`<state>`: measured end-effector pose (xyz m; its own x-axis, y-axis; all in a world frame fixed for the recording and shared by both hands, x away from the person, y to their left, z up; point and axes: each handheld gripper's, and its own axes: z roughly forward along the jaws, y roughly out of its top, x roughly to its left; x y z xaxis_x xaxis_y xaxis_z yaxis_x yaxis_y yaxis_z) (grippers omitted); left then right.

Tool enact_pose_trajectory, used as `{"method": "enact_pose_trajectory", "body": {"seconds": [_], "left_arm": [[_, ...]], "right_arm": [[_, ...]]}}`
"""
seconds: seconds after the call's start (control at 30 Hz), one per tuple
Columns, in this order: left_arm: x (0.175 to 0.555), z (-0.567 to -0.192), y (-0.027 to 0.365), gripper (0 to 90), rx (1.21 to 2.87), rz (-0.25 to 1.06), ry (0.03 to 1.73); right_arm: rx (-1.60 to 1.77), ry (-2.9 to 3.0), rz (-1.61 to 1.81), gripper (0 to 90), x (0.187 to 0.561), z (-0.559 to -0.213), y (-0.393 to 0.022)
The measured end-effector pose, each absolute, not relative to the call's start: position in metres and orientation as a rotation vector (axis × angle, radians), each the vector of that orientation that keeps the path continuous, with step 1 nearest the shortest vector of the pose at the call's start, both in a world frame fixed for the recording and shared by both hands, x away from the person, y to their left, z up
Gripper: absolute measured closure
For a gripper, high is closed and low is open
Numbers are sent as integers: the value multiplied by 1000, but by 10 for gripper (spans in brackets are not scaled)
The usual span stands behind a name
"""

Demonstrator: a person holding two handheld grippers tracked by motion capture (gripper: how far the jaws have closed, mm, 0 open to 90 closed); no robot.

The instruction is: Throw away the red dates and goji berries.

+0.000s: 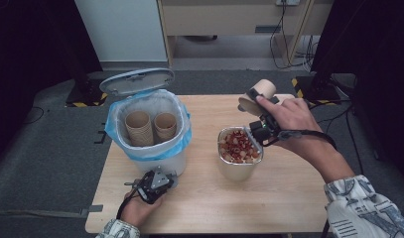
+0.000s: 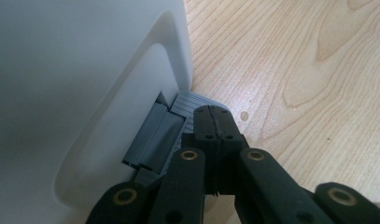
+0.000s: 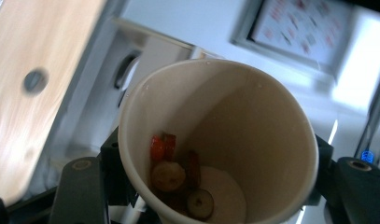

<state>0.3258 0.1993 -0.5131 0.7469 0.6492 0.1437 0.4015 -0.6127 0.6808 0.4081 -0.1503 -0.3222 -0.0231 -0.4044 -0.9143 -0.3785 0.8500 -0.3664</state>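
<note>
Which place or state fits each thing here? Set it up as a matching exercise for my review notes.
Things:
1. paper cup
2. metal container
3. bin lid
4. left tool

States:
A. shut, on the pedal at the bin's foot
B. raised open
C. gripped by the right tool, a few pieces inside
D. filled with red and tan pieces, on the table

Pairs: 1-C, 2-D, 3-B, 4-A
</note>
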Motion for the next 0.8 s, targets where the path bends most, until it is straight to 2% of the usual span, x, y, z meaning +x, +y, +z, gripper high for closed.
{"method": "enact_pose_trajectory", "body": {"seconds": [0.17, 0.3, 0.67, 0.8], "left_arm": [[326, -513, 200, 898, 2301, 501, 787], [326, -513, 200, 897, 2302, 502, 787], [326, -513, 200, 898, 2301, 501, 789], [326, -513, 200, 897, 2299, 499, 789]], "right_arm": [[-601, 1583, -54, 340, 411, -311, -149], [-722, 1578, -152, 341, 409, -326, -147], [-715, 1529, -192, 339, 409, -317, -149], [-836, 1536, -270, 344, 406, -335, -146]]}}
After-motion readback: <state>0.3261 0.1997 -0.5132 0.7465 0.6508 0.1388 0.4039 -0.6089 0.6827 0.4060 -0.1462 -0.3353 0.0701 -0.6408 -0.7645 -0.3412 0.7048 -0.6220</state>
